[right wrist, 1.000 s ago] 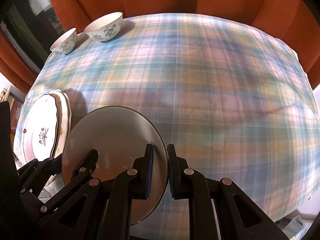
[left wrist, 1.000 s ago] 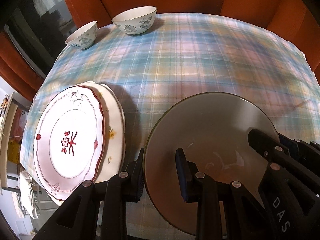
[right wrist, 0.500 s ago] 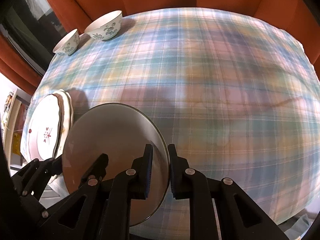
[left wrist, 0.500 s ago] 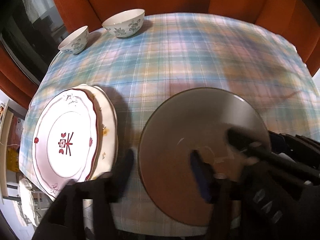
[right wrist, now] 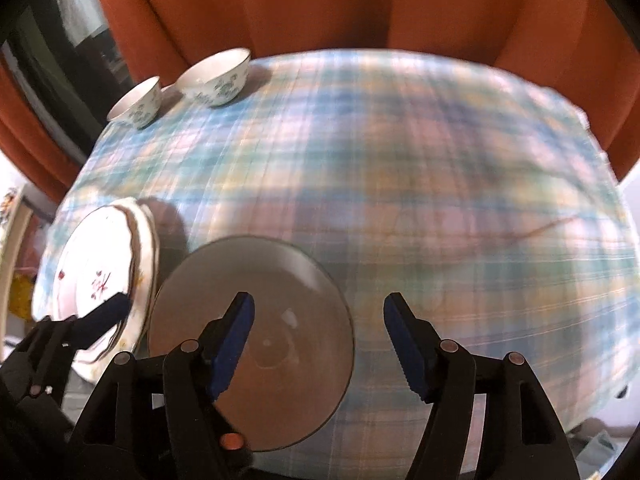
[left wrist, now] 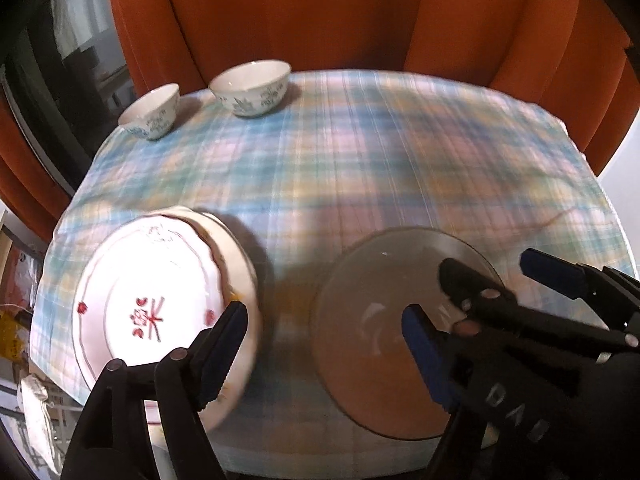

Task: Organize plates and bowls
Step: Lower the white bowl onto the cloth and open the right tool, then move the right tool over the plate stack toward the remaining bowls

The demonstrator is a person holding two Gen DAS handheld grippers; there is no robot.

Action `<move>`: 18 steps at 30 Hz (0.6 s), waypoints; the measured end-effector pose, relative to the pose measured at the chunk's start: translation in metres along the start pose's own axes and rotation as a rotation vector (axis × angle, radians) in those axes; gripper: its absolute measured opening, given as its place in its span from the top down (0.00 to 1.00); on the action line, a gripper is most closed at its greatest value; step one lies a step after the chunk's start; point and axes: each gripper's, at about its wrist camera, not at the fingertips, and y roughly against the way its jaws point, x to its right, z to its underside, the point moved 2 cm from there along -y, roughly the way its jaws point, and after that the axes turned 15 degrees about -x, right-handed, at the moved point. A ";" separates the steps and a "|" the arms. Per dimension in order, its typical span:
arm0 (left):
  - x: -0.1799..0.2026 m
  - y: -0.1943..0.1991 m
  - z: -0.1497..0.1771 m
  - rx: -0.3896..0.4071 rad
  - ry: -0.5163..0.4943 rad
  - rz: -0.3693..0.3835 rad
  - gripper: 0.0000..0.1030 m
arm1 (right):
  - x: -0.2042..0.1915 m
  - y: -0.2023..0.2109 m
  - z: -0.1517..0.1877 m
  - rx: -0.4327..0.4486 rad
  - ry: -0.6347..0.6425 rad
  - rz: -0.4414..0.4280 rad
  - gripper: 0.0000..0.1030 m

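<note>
A grey glass plate (left wrist: 384,312) lies flat on the plaid tablecloth near the front edge; it also shows in the right wrist view (right wrist: 256,304). My left gripper (left wrist: 324,332) is open, raised above the gap between this plate and a white stack of two plates (left wrist: 152,292) with a red motif at the left. My right gripper (right wrist: 320,336) is open above the grey plate's right rim; it shows in the left wrist view (left wrist: 492,276). Two white bowls with blue flowers, a small bowl (left wrist: 152,114) and a larger bowl (left wrist: 252,86), stand at the far left corner.
The plaid tablecloth (right wrist: 440,168) covers the whole table. Orange curtains (left wrist: 320,12) hang close behind the table. A dark window (left wrist: 52,72) is at the left. The table's front edge lies just below the grippers.
Both grippers have opened and let go of the grey plate, which now lies on the cloth. Both have pulled back and up, so more of the curtains shows.
</note>
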 end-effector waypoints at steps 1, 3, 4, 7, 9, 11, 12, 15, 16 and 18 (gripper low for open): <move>-0.005 0.002 0.000 0.004 0.003 0.004 0.20 | -0.001 0.003 0.000 0.009 -0.012 0.006 0.31; -0.016 0.004 -0.001 0.006 0.012 0.025 0.20 | -0.007 0.008 -0.002 0.021 -0.025 0.015 0.31; -0.022 0.006 -0.002 0.011 0.010 0.037 0.20 | -0.012 0.010 -0.002 0.028 -0.022 0.017 0.31; -0.039 0.011 -0.006 0.026 -0.002 0.044 0.20 | -0.029 0.017 -0.001 0.058 -0.020 0.034 0.31; -0.054 0.015 -0.007 0.029 -0.005 0.056 0.20 | -0.043 0.021 -0.001 0.069 -0.027 0.051 0.31; -0.067 0.019 -0.009 0.034 -0.012 0.060 0.19 | -0.054 0.025 -0.002 0.078 -0.036 0.070 0.31; -0.074 0.020 -0.009 0.039 -0.017 0.058 0.19 | -0.060 0.027 -0.002 0.085 -0.046 0.077 0.31; -0.096 0.022 -0.011 0.040 -0.029 0.057 0.19 | -0.080 0.030 -0.003 0.096 -0.071 0.080 0.31; -0.107 0.022 -0.011 0.039 -0.030 0.061 0.19 | -0.089 0.030 -0.003 0.098 -0.078 0.081 0.31; -0.120 0.021 -0.011 0.040 -0.027 0.066 0.19 | -0.103 0.029 -0.004 0.097 -0.075 0.080 0.31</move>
